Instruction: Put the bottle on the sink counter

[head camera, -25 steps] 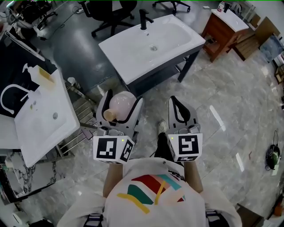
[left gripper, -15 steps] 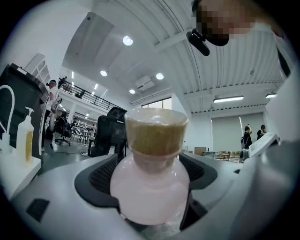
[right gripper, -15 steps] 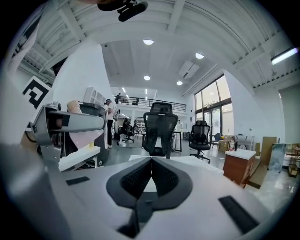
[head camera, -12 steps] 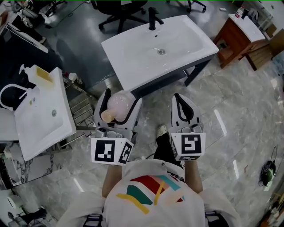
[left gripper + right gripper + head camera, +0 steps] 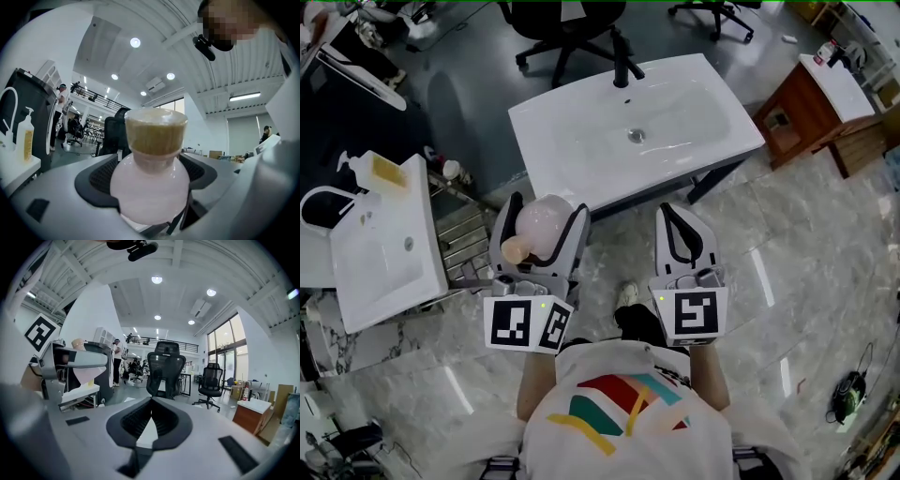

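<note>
A round pale-pink bottle (image 5: 542, 223) with a tan cap (image 5: 515, 249) lies between the jaws of my left gripper (image 5: 542, 211), which is shut on it. In the left gripper view the bottle (image 5: 152, 190) fills the jaw gap, its cap (image 5: 155, 131) pointing at the camera. My right gripper (image 5: 668, 211) is held beside it, shut and empty; in the right gripper view its (image 5: 151, 400) jaws meet at the tips. Both hang over the floor just short of the white sink counter (image 5: 572, 150), which has a black faucet (image 5: 624, 64) and a central drain (image 5: 636, 136).
A second white sink (image 5: 389, 267) with a soap dispenser (image 5: 356, 169) stands at the left, a metal rack (image 5: 467, 246) beside it. A brown cabinet (image 5: 811, 112) is at the right. A black office chair (image 5: 567, 23) is behind the counter. The floor is marble tile.
The white sink counter has shifted toward the middle of the head view and sits squarely ahead of both grippers. The bottle stays held in the left gripper; the right stays shut.
</note>
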Action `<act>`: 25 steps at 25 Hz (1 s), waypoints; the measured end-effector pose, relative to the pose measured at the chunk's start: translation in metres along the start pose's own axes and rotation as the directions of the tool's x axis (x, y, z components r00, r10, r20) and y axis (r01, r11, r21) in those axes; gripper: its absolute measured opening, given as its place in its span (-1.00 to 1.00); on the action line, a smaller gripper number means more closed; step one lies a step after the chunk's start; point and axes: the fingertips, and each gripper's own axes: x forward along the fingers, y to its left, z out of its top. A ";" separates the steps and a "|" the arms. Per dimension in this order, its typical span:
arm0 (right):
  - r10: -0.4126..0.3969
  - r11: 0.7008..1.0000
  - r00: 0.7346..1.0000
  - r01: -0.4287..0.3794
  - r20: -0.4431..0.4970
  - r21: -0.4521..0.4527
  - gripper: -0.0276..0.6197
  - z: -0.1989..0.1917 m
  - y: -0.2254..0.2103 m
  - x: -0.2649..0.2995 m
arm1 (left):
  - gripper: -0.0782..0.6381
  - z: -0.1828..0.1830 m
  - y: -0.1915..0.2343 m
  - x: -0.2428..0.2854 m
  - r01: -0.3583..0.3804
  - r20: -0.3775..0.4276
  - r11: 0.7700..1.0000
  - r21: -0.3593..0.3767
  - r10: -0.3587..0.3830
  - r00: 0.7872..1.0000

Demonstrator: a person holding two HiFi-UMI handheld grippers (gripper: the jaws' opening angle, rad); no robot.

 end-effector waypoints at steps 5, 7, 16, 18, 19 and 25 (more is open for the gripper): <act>0.047 0.999 0.999 -0.047 -0.017 -0.007 -0.88 0.000 -0.023 0.012 | 0.32 0.006 -0.011 0.024 -0.039 0.023 0.999 -0.001 0.039 0.999; 0.057 0.998 0.998 -0.057 -0.017 0.005 -0.88 0.000 -0.028 0.015 | 0.32 0.008 -0.012 0.027 -0.052 0.025 0.999 -0.002 0.052 0.998; 0.101 0.994 0.993 -0.097 0.064 -0.050 -0.88 0.019 -0.032 0.028 | 0.32 0.008 -0.008 0.043 -0.083 0.007 0.997 -0.005 0.083 0.996; 0.088 0.995 0.993 -0.084 0.074 -0.054 -0.88 0.022 -0.035 0.033 | 0.32 0.007 -0.009 0.049 -0.073 0.006 0.997 0.002 0.073 0.997; 0.078 0.996 0.994 -0.074 0.080 -0.053 -0.88 0.024 -0.037 0.035 | 0.32 0.007 -0.010 0.053 -0.067 0.006 0.998 0.004 0.067 0.998; 0.018 1.000 0.997 -0.017 0.078 -0.013 -0.88 0.033 -0.045 0.046 | 0.32 0.016 -0.013 0.072 -0.030 0.024 0.999 0.024 0.029 0.999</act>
